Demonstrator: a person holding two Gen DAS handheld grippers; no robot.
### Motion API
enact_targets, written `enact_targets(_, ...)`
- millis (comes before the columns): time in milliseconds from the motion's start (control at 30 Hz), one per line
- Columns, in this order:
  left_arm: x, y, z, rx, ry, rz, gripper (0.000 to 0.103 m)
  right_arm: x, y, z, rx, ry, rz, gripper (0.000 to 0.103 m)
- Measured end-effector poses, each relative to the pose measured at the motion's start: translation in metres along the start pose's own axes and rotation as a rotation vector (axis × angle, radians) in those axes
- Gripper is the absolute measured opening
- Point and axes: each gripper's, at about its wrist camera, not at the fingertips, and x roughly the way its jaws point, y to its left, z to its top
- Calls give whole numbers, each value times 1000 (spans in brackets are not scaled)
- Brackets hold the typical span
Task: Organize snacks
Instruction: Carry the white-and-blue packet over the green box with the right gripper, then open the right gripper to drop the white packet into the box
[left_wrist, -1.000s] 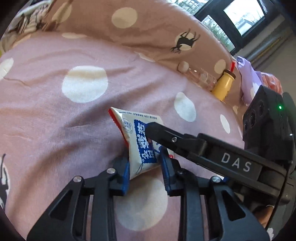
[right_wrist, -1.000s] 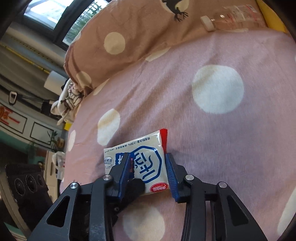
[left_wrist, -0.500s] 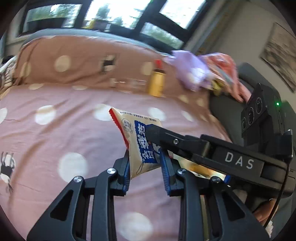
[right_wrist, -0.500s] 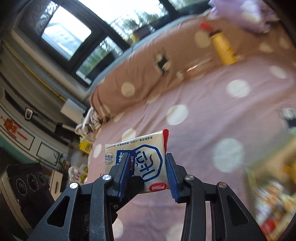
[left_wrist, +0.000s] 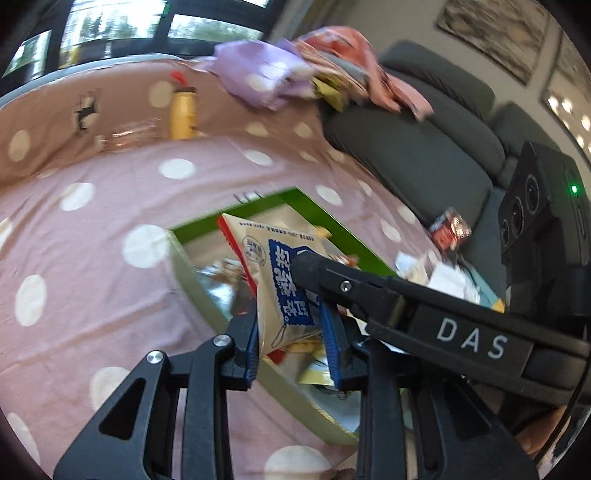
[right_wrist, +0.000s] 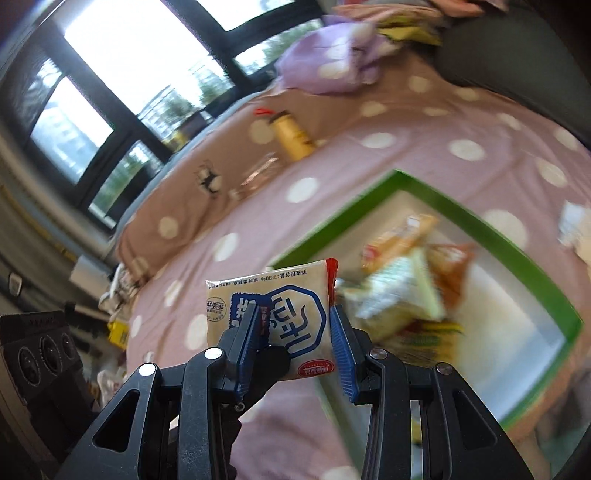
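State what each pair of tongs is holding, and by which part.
Both hold one cream-and-blue snack packet. The right tongs grip across its lower half; the left tongs pinch its bottom corner, above the green-rimmed box.

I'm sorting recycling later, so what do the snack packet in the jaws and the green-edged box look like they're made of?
Snack packet: looks like thin plastic film, slightly glossy, with a crimped red end seal and printed blue lettering. Green-edged box: probably coated cardboard, going by its thin, straight, flat-coloured walls and pale inside; motion blur leaves that open.
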Motion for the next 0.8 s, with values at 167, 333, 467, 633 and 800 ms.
enact_targets(167, 27, -16, -5, 12, 69, -15, 31, -3, -35, -2, 75, 3, -45, 41)
enact_targets(333, 27, -32, -7, 84, 70, 63, 64, -16, -39, -6, 41, -39, -90, 42)
enact_targets(467, 14, -36, -9, 113, 46, 96, 82, -30, -37, -10, 48, -90, -90, 63)
enact_targets(633, 0, -35, -12, 102, 24, 105, 84, -51, -22, -17, -6, -164, -148, 80)
enact_targets(800, -12, -39, -16, 112, -4, 104, 84, -60, -15, -23, 2, -187, -155, 82)
